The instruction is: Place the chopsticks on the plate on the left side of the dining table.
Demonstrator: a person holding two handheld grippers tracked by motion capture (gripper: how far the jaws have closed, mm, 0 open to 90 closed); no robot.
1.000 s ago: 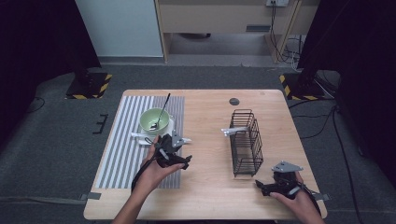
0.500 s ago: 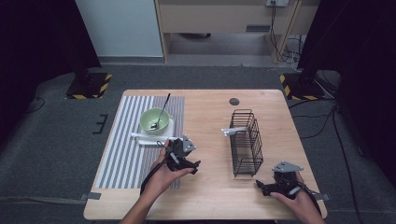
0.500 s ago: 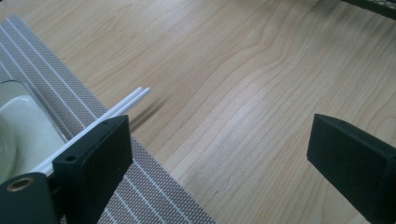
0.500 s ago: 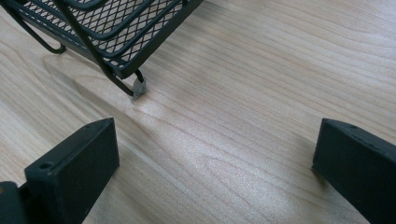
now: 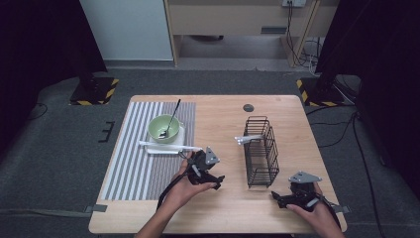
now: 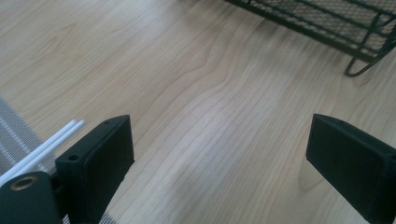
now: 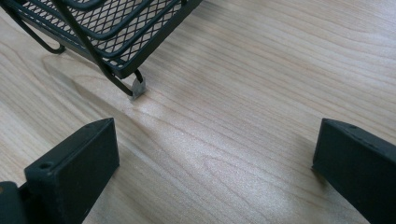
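Note:
A pale green bowl [image 5: 162, 128] with a black spoon leaning in it stands on a white square on the striped mat [image 5: 133, 163]. Two thin white sticks [image 5: 168, 148] lie just in front of the bowl, and their ends [image 6: 44, 147] lie beside my left jaw. My left gripper [image 5: 210, 177] hovers over bare wood right of the mat, open [image 6: 219, 154] with nothing between its jaws. A black wire basket [image 5: 261, 151] holds a white utensil [image 5: 247, 139] that pokes out of its left side. My right gripper [image 5: 283, 198] rests near the front right corner, open [image 7: 215, 149] and empty, facing the basket's foot [image 7: 137, 88].
A small dark round disc [image 5: 248, 107] sits in the tabletop near the far edge. The basket's mesh floor [image 6: 327, 18] lies ahead of the left gripper. The table's front edge [image 5: 218, 229] runs close behind both hands.
My left gripper has drawn back from the bowl and sticks, moving right and toward the front over bare wood. The right gripper has stayed put.

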